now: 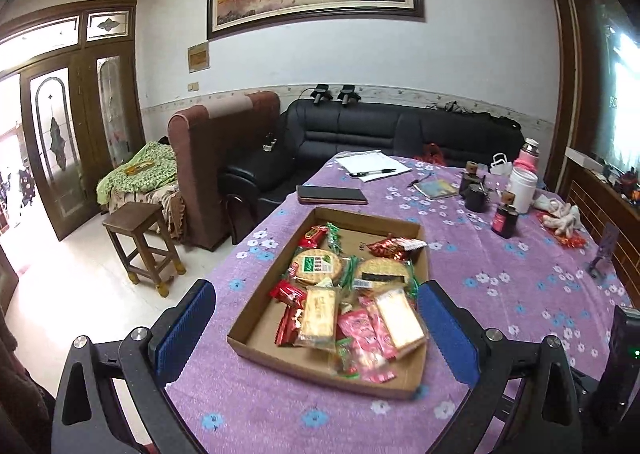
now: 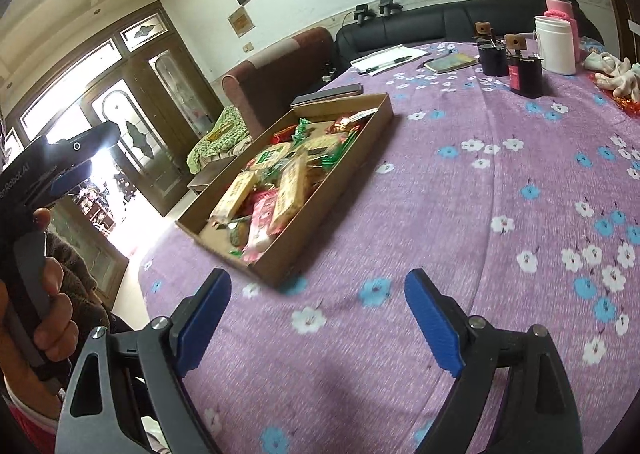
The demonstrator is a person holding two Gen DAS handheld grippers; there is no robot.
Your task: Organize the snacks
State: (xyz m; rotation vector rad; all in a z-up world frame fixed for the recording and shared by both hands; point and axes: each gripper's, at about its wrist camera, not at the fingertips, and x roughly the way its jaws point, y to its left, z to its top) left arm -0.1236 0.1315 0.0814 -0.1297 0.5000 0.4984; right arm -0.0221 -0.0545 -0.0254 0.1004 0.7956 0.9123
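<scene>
Hovering above the near end of a shallow cardboard tray (image 1: 256, 328), the left gripper (image 1: 316, 328) holds its blue fingers (image 1: 182, 334) spread wide with nothing between them. The tray sits on the purple flowered tabletop (image 1: 500, 294) and carries all the snacks in view: two round rice crackers (image 1: 316, 266) near its middle, two rectangular biscuit packs (image 1: 318, 314) toward 6 o'clock, pink candy wrappers (image 1: 368, 338) beside them, and red packets (image 1: 392, 248) toward 1 o'clock. They overlap in a loose heap, unsorted by kind. The right gripper (image 2: 318, 314) hangs over bare cloth at about 5 o'clock from the tray, its fingers likewise apart and empty. No snack lies loose on the tabletop. That fits gathering being finished, or a pile waiting to be sorted elsewhere; the pictures do not settle which.
</scene>
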